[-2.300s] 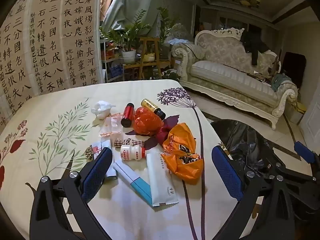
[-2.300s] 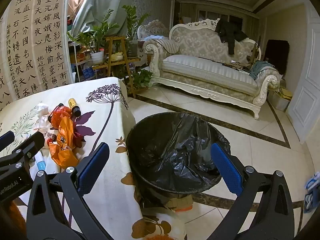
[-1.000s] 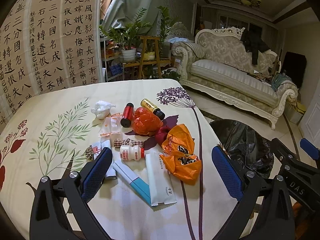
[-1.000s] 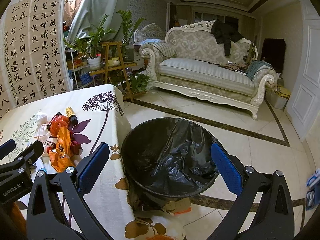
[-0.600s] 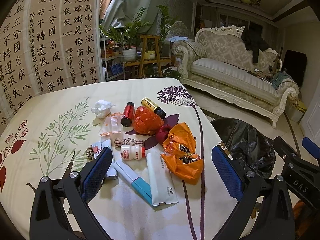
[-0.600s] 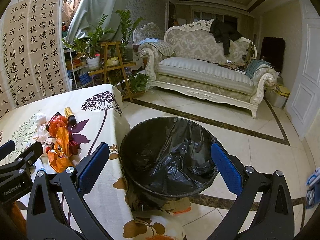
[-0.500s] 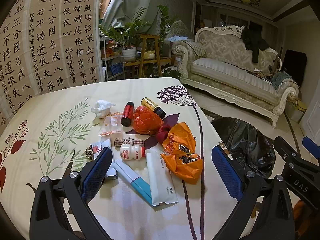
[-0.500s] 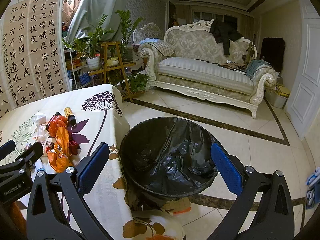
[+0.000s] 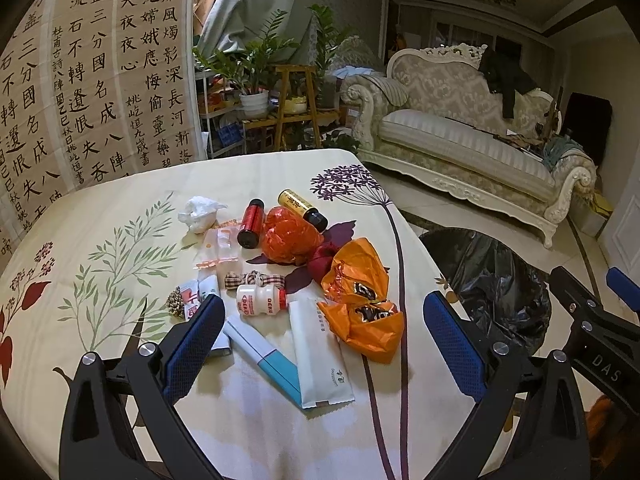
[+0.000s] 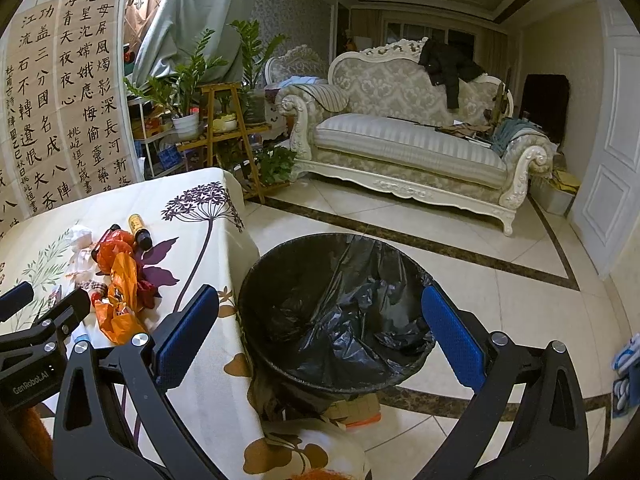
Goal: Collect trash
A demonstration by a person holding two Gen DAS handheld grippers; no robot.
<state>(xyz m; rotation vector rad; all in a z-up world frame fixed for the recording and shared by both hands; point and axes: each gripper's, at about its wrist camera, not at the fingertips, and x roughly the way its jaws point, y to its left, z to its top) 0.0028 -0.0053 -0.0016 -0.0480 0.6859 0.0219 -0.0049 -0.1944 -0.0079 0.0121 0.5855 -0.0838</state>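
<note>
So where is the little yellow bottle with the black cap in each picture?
Left wrist view: the yellow bottle lies upper middle, behind the red-orange bag.
Right wrist view: the same bottle lies far left, at the pile's far end.
Shared landmark: the purple flower print beside it.

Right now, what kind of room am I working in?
Most likely a home living room: an ornate sofa, potted plants on wooden stands, and a tableclothed table beside a lined bin.

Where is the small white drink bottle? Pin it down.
In the left wrist view, the white drink bottle lies on its side mid-table, between the checked ribbon and white sachet.
</note>
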